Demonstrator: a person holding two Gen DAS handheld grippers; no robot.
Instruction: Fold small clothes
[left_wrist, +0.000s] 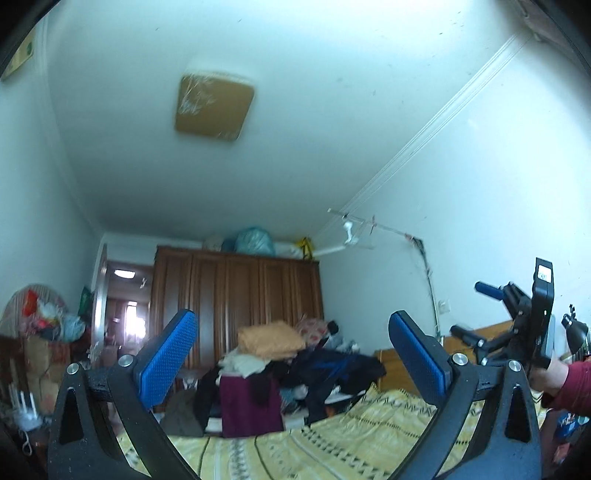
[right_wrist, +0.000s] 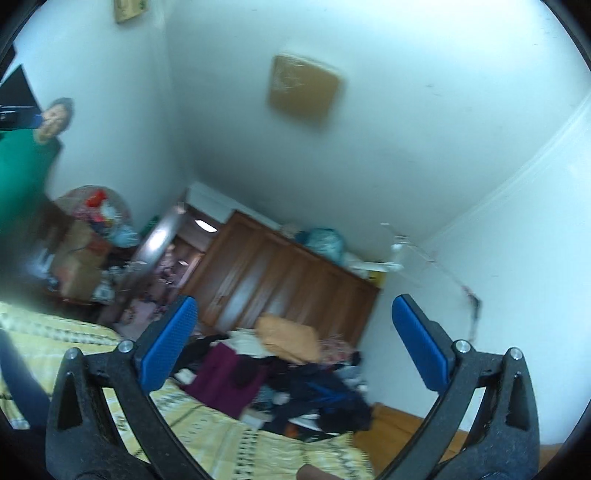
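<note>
From the cluttered corner by the door across to the bare wall, both the left gripper (left_wrist: 291, 354) and right gripper (right_wrist: 293, 347) hang raised with jaws spread wide and empty, well above the yellow bedspread (left_wrist: 332, 439), whose far edge holds the clothes pile (left_wrist: 295, 365) before the wardrobe (left_wrist: 236, 295).

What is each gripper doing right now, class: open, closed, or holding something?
Left gripper: open, holding nothing, raised above the bed.
Right gripper: open, holding nothing, pointed toward the clothes pile.
</note>
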